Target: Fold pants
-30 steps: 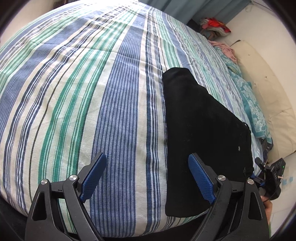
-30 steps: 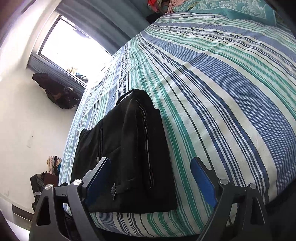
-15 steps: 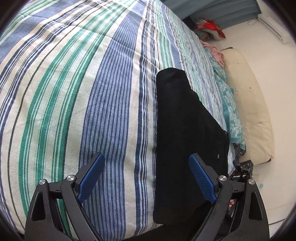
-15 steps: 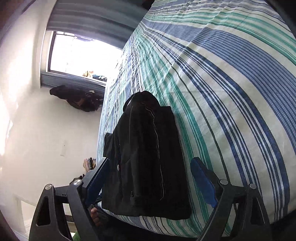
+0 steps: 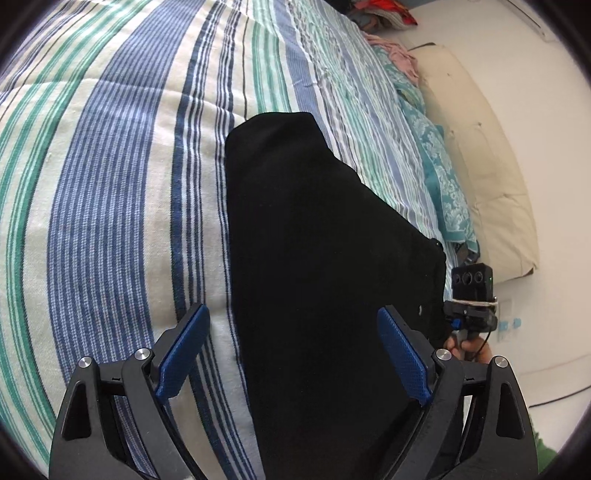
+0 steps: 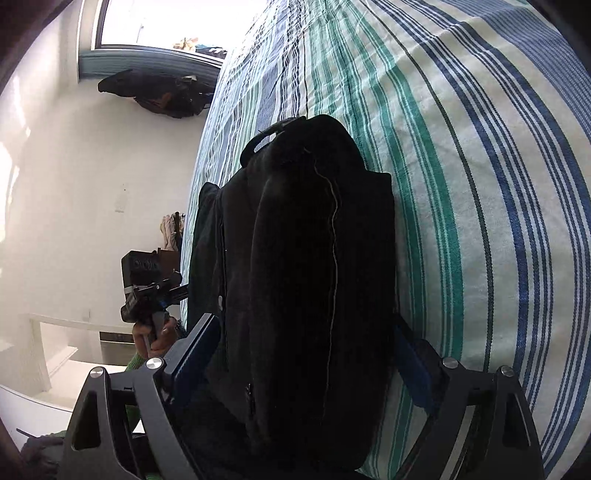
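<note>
The black pants (image 5: 317, 258) lie folded in a long strip near the edge of the striped bed (image 5: 110, 184). My left gripper (image 5: 291, 354) is open, its blue pads straddling the near end of the pants. In the right wrist view the pants (image 6: 303, 277) show the waistband end with a belt loop and a light seam. My right gripper (image 6: 303, 365) is open, with the pants between its fingers. The right gripper's body shows in the left wrist view (image 5: 472, 295), and the left gripper's body shows in the right wrist view (image 6: 147, 280).
A teal patterned pillow (image 5: 439, 173) and a cream cushion (image 5: 480, 162) lie at the bed's head. Clothes (image 5: 384, 14) are piled beyond the bed. A window (image 6: 166, 22) and a dark garment (image 6: 159, 92) are on the wall on the other side.
Both grippers have moved in closer over the ends of the pants, so the cloth now sits between each pair of open fingers. The pants have stayed in place.
</note>
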`<state>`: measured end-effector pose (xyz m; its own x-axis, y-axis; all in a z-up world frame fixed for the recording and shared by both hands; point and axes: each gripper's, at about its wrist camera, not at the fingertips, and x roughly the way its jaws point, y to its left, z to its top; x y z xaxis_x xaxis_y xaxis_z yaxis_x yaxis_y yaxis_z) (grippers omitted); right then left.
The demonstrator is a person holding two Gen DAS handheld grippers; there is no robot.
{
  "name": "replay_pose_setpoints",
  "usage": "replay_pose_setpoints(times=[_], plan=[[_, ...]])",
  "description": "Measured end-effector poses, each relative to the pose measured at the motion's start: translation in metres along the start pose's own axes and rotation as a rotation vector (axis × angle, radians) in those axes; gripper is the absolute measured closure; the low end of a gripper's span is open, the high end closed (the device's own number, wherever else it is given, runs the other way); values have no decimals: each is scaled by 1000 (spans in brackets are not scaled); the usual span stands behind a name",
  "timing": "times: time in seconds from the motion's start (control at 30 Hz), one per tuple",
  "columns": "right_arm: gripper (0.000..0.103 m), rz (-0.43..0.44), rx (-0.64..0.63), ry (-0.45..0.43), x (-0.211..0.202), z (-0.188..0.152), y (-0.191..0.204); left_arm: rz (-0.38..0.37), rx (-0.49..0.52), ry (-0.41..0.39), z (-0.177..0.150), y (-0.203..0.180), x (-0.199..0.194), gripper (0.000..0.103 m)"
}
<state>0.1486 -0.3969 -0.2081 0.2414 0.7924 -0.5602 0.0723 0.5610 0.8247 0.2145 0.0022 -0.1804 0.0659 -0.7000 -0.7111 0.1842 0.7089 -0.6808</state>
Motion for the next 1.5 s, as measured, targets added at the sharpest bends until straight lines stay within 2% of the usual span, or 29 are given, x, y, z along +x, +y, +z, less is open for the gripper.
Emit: replay_pose_setpoints(times=[0.1,0.23,0.33,0.4,0.43,0.47,0.5,0.63,0.8,0.97,1.07,1.17,1.27,1.33,1.4,1.43,1.47,1.5], plan=[[13,47,8,10,6,3,-2,-20,10,39,4,-4,13,26],[13,137,58,-28,6,10,-11,0,16,49,7,-8,22,32],[15,106,34,-42,13,12,-4,16,25,47,6,-10,22,45],[25,39,-1,-22,23,15,7,40,44,35,5,-12,19,62],[39,-6,-21,-7,28,17,13,48,51,27,3,-14,16,66],[48,-34,-37,-4,31,18,18,55,58,16,2,-17,12,72],[49,-55,-56,-10,31,19,24,65,69,4,1,-19,9,77],[62,-108,-138,-53,27,20,50,126,130,-42,-6,-45,-5,81],[67,-87,-204,-79,26,30,92,126,108,-94,4,-54,-38,81],[68,-33,-260,-101,37,66,137,90,67,-177,47,-39,-82,81],[68,-27,-291,-111,46,95,151,129,75,-212,80,-28,-92,81],[68,-40,-305,-108,66,130,159,173,55,-230,113,-13,-86,81],[67,-68,-284,-97,93,164,155,232,22,-227,139,9,-66,79],[67,-104,-267,-84,105,169,140,340,-1,-204,149,26,-41,69],[61,-182,-232,-72,124,178,124,514,-24,-165,151,44,-12,42],[56,-237,-206,-69,132,181,114,576,-19,-148,149,51,-1,33],[51,-278,-174,-71,138,183,103,587,-1,-170,145,53,2,21],[46,-272,-139,-82,139,184,93,606,13,-201,142,53,-1,10]])
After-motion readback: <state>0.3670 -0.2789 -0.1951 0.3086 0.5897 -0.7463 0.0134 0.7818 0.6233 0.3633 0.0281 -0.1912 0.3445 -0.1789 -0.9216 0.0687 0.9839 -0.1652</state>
